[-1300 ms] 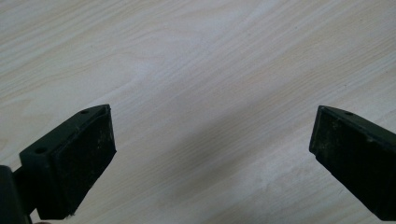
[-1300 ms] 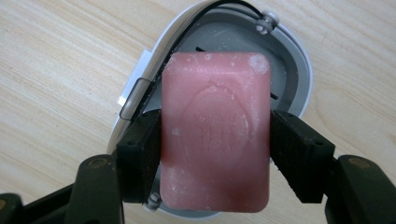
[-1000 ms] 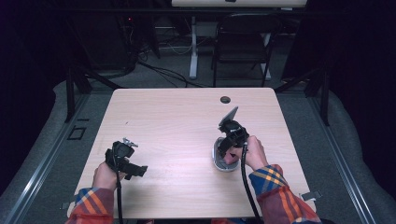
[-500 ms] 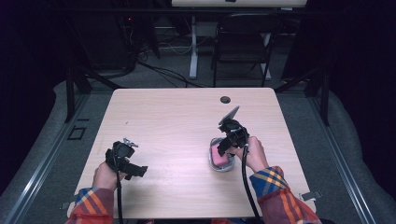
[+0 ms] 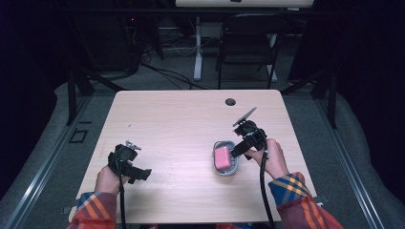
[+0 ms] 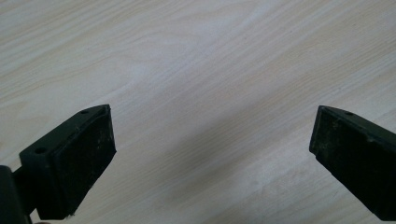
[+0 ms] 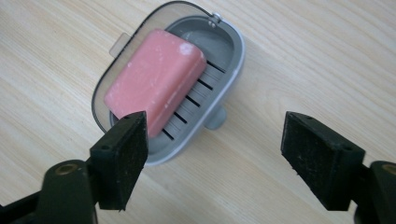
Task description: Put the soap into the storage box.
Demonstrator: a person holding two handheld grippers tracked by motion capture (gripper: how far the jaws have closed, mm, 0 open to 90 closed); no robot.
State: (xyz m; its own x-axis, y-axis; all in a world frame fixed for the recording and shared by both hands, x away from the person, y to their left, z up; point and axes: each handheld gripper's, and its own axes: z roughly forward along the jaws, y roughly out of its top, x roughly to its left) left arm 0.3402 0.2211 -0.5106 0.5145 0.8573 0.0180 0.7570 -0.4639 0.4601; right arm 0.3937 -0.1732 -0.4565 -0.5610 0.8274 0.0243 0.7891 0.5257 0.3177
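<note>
Left gripper (image 5: 143,173), black and two-jawed, held low over the near-left part of the pale wood-grain table (image 5: 181,119), its jaws spread wide apart with bare tabletop between them in the left gripper view (image 6: 210,154). The left hand (image 5: 109,179) grips it from behind, and a plaid sleeve (image 5: 93,210) enters from the bottom edge. Toward the right, a grey oval plastic soap dish (image 5: 224,168) with a slotted inner tray rests on the table, holding a pink rectangular bar of soap (image 5: 222,156) that lies tilted across the tray. The right gripper (image 5: 237,151), black with a grey three-cornered plate on top, is held just beside the dish's right side by the right hand (image 5: 272,160); its jaws stand wide open and grasp nothing. In the right gripper view, the dish (image 7: 224,65) and soap (image 7: 156,79) lie ahead of the jaws, nearer the left one, the gripper (image 7: 212,154) hovering above bare wood.
</note>
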